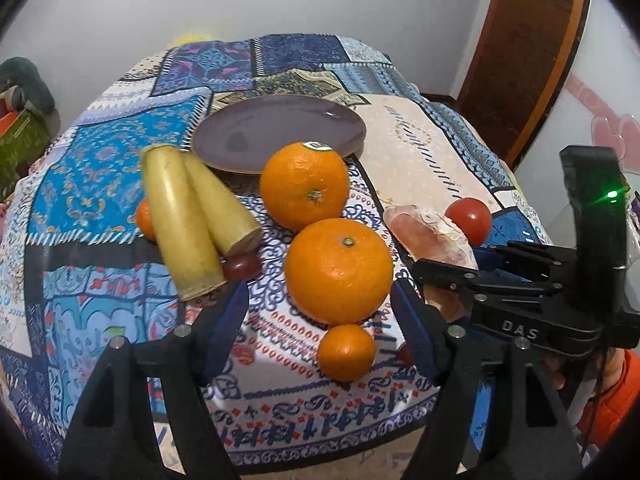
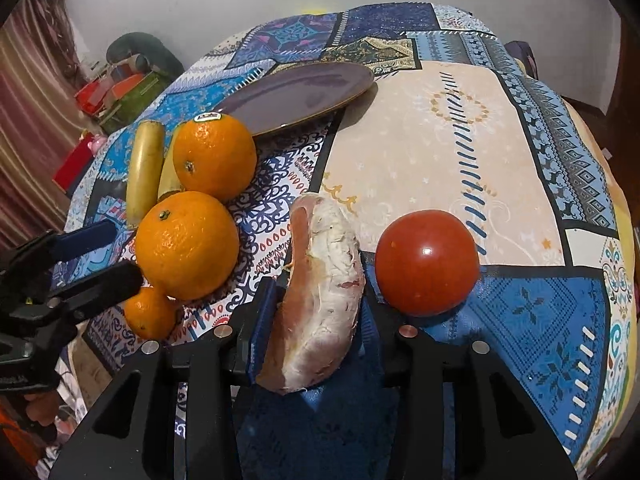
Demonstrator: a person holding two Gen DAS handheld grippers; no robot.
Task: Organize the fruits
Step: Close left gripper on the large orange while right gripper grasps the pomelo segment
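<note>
Two large oranges, a near one [image 1: 338,270] and a far one [image 1: 305,185], lie on the patterned tablecloth in front of an empty purple plate [image 1: 280,132]. A small orange [image 1: 346,352] lies nearest me. My left gripper [image 1: 320,320] is open with its jaws either side of the near large orange [image 2: 187,245]. My right gripper [image 2: 316,320] is shut on a pink-and-white peeled fruit wedge [image 2: 320,304], also seen in the left wrist view [image 1: 432,236]. A red tomato [image 2: 427,262] lies just right of it.
Two yellow banana pieces [image 1: 188,216] lie left of the oranges, with a red grape [image 1: 242,266] and another small orange [image 1: 145,218] beside them. The table edge runs close below the small orange. Boxes and clutter [image 2: 116,92] stand beyond the table's left side.
</note>
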